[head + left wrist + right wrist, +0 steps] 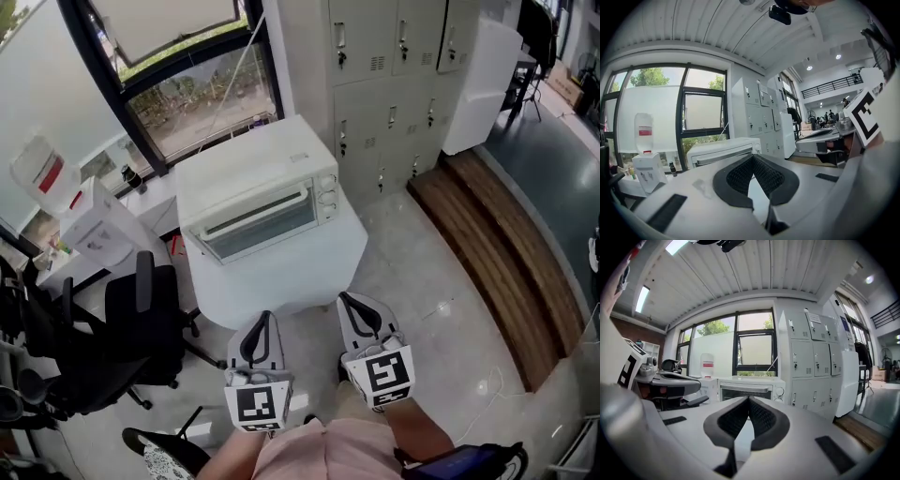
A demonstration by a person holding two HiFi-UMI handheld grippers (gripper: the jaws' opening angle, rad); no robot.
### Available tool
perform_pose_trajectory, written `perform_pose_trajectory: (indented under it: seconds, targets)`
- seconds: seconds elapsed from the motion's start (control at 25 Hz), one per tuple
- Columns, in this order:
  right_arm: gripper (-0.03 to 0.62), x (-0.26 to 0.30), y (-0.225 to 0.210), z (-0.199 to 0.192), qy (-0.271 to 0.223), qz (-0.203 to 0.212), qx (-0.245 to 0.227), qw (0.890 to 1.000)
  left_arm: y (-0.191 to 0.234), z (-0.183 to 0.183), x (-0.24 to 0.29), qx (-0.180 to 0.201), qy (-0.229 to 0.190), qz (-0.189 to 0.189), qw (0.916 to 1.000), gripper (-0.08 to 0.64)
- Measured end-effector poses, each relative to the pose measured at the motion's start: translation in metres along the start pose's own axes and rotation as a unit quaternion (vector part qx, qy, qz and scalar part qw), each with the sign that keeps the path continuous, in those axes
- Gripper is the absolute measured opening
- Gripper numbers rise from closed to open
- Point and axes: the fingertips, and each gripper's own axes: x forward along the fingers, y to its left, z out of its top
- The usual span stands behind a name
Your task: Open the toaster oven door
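Note:
A white toaster oven (258,197) stands on a white table (281,267), its glass door shut and its long handle (251,213) across the top of the door. It also shows ahead in the left gripper view as the toaster oven (723,151) and in the right gripper view as the toaster oven (750,389). My left gripper (260,325) and right gripper (352,305) hang side by side in front of the table, well short of the oven. Both are shut with their tips together and nothing between them, as with the left gripper (753,158) and right gripper (748,400).
A black office chair (131,328) stands left of the table. Grey lockers (394,75) rise behind on the right, next to a wooden step (497,253). A window (187,94) is behind the oven. A white box (98,230) and a dispenser (42,173) sit at left.

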Motion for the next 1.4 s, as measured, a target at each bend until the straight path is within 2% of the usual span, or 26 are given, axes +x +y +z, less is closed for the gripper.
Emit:
perform_pose_trajectory:
  seconds: [0.24, 0.44, 0.64, 0.92, 1.08, 1.4]
  targets:
    - [0.003, 0.052, -0.043, 0.009, 0.005, 0.037, -0.001, 0.999, 0.006, 0.007, 0.063, 0.009, 0.016, 0.026, 0.9995, 0.012]
    - [0.003, 0.090, -0.066, 0.029, -0.006, 0.074, -0.010, 0.997, 0.015, 0.025, 0.095, 0.005, 0.009, 0.065, 0.9979, 0.013]
    - [0.003, 0.122, -0.066, 0.050, -0.027, 0.110, -0.022, 0.993, 0.037, 0.032, 0.105, 0.021, 0.011, 0.102, 0.9945, 0.012]
    - [0.003, 0.159, -0.048, 0.062, -0.036, 0.151, -0.042, 0.987, 0.074, 0.032, 0.106, 0.015, 0.010, 0.152, 0.9882, 0.013]
    - [0.003, 0.180, -0.041, 0.073, -0.042, 0.158, -0.051, 0.985, 0.097, 0.033, 0.115, 0.012, 0.006, 0.162, 0.9867, 0.013]
    - [0.005, 0.222, -0.033, 0.078, -0.031, 0.151, -0.064, 0.986, 0.137, 0.030, 0.141, 0.006, 0.007, 0.155, 0.9879, 0.013]
